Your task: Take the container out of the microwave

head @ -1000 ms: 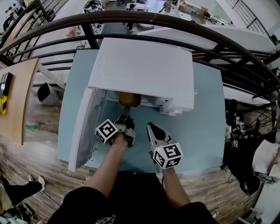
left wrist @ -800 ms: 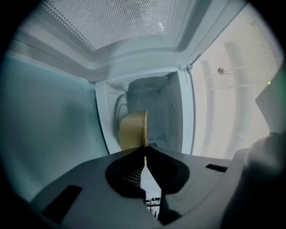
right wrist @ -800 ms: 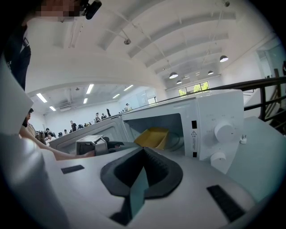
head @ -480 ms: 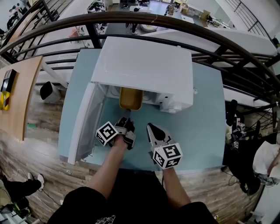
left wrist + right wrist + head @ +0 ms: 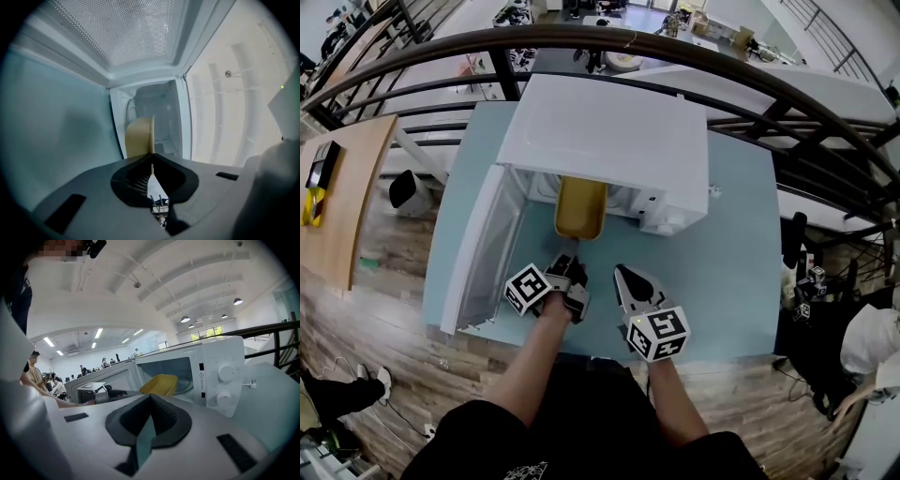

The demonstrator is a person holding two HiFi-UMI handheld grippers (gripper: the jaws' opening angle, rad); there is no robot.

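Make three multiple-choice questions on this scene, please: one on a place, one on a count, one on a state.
1. Where is the yellow plastic container relative to the white microwave oven?
A. on top of it
B. fully inside it
C. partly out of its open front

2. How many round knobs are on the oven's front?
A. one
B. two
C. four

3. What is the left gripper doing?
A. shut on the container's rim
B. open and empty
C. shut on the oven door

Answers: 1 C, the head view shows it sticking out; 2 B, the right gripper view shows two, one above the other; 3 A, its view shows the thin rim pinched.
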